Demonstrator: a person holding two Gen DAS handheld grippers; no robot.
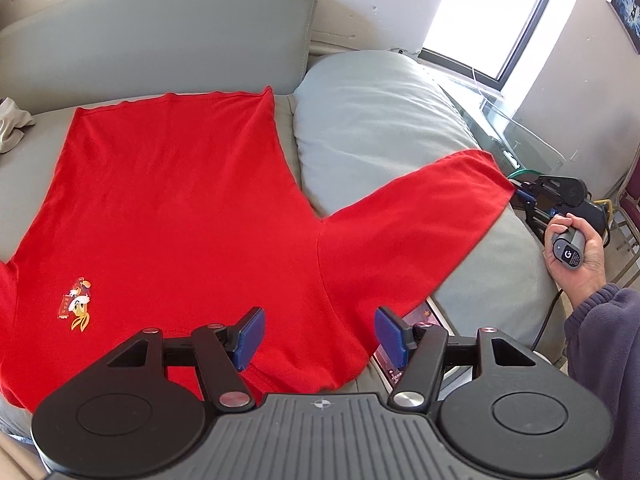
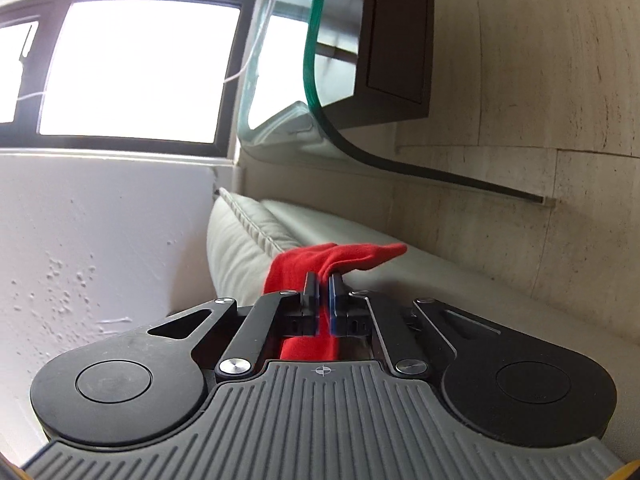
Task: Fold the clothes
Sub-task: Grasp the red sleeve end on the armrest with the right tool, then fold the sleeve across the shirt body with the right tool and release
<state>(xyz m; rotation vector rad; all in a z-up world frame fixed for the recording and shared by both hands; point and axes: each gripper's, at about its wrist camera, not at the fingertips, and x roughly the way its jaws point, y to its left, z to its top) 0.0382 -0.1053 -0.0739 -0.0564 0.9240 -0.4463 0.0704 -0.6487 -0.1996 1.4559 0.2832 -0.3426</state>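
The left hand-held gripper [image 1: 316,336] was held wide, its blue pads [image 1: 250,336] apart above the near shoulder of a bright red cotton long-sleeved shirt [image 1: 172,200], nothing being gripped. The right hand-held gripper [image 2: 324,292] was clamped on the bunched cuff of the shirt's red sleeve [image 2: 340,260], which was drawn out across the rounded grey fabric armrest [image 1: 372,120] toward the sofa's right edge. The shirt was spread flat on the grey sofa seat [image 1: 24,184], hem toward the backrest [image 1: 160,40]. A small cartoon print [image 1: 78,304] was seen on the chest.
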